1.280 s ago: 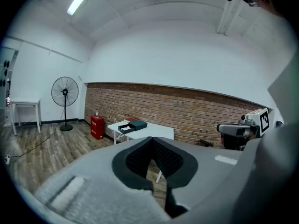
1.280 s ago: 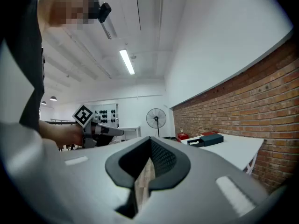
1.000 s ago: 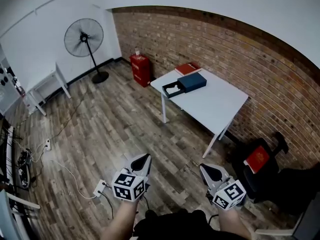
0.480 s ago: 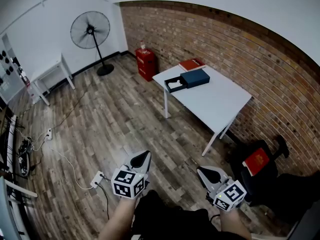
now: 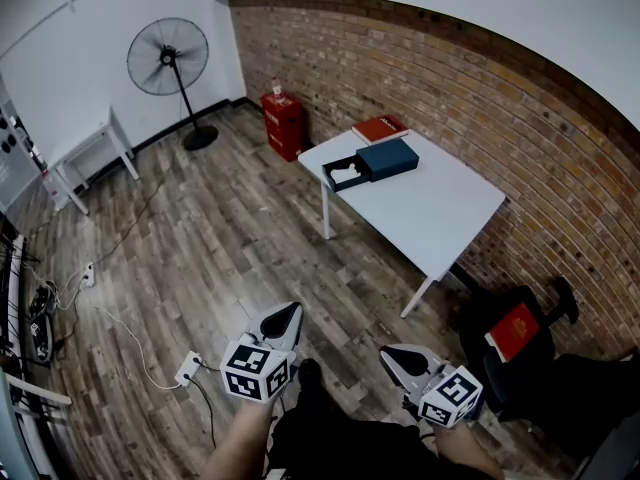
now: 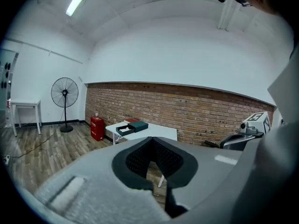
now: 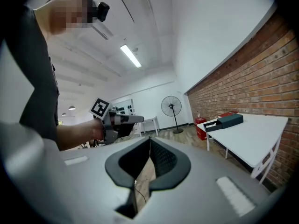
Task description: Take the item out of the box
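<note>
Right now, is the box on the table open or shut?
Open: the black box shows a white item inside, and the blue cover sits beside it on the table, not over it.

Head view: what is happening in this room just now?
A person stands on the wooden floor, some way from the white table, holding a left gripper and a right gripper. Both are shut and empty. The open black box lies on the table's far end, with a white item inside, untouched. Nothing has been taken out yet.

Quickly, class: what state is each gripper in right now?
Left gripper: shut, empty.
Right gripper: shut, empty.
</note>
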Demonstrator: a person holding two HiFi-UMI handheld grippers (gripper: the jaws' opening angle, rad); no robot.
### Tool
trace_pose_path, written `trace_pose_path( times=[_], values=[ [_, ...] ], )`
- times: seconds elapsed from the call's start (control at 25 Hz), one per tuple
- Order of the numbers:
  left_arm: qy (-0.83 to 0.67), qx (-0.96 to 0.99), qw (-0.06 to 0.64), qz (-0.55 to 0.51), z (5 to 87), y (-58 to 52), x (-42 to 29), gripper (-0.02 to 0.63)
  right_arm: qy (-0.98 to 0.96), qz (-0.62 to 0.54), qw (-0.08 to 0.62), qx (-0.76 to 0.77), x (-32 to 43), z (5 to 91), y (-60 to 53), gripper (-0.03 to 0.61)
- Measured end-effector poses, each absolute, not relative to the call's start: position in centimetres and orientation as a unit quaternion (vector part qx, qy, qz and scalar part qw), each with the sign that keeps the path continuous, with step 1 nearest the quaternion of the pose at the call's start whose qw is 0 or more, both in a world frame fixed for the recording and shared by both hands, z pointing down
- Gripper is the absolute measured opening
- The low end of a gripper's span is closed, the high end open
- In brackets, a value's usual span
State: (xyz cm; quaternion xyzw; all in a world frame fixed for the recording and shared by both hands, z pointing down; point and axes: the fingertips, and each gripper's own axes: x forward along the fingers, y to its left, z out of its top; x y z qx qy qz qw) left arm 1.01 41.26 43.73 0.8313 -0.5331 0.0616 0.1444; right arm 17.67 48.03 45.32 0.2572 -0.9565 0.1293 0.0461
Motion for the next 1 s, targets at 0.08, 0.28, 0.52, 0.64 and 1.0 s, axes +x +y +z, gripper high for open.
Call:
trace_pose_path(
  times=[0.08, 0.28, 0.52, 0.64, 1.0],
  values=[
    [-0.535, 0.830, 0.145, 0.059, 43.8, 39.3, -0.1, 0.005, -0.954, 0.131, 0.048, 0.265, 17.3, 45.4, 45.8, 0.003],
    [-0.534, 0.830, 0.149, 0.060, 43.8, 33.2, -2.6, 0.005, -0.949, 0.124, 0.048, 0.285, 15.7, 44.5, 39.4, 0.002],
    [-0.517, 0.840, 0.149, 0.068, 43.4, 27.0, -4.7, 0.005, -0.941, 0.134, 0.053, 0.305, 13.4, 44.7, 32.6, 0.002],
    [-0.513, 0.841, 0.160, 0.072, 44.2, 24.5, -6.3, 0.005, -0.937, 0.142, 0.058, 0.313, 12.1, 45.3, 30.1, 0.002],
    [-0.497, 0.848, 0.166, 0.084, 45.1, 19.3, -10.9, 0.005, -0.931, 0.141, 0.068, 0.331, 7.2, 45.2, 22.9, 0.002]
  ],
)
